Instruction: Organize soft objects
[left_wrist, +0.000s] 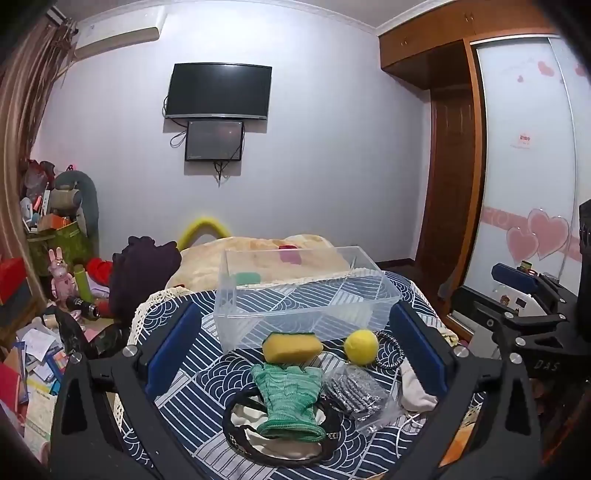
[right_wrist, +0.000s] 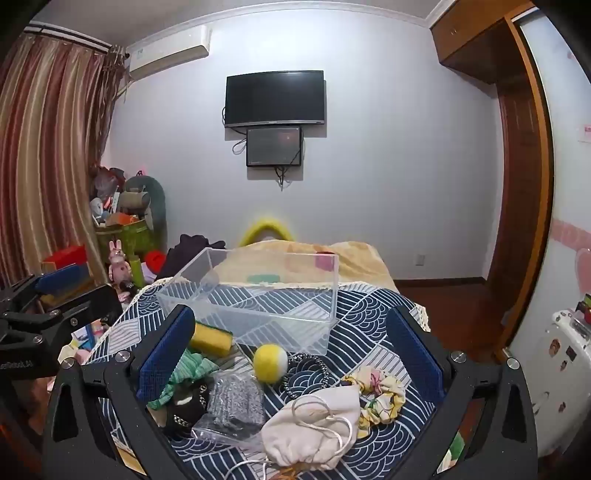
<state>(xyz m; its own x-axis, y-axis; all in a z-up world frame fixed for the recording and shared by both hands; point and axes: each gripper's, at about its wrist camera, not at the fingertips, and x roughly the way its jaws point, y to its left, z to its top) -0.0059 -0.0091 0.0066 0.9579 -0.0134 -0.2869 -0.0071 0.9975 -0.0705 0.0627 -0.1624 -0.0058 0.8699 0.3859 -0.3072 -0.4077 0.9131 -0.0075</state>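
On the blue patterned cloth (left_wrist: 207, 354) the clear box (left_wrist: 306, 291) stands empty at the far side, with the soft things lying just in front of it: the white pouch (right_wrist: 314, 428), green glove (left_wrist: 286, 398), flowered scrunchie (right_wrist: 380, 395), yellow sponge (left_wrist: 291, 347) and yellow ball (left_wrist: 361, 346). All look light and squashy, so each should give under a pinch across its middle, though the round ball may roll away. The left tongs (left_wrist: 295, 347) and the right tongs (right_wrist: 291, 347) both hang wide open and hold nothing, the sponge and glove lying between the left fingers, the ball and pouch between the right.
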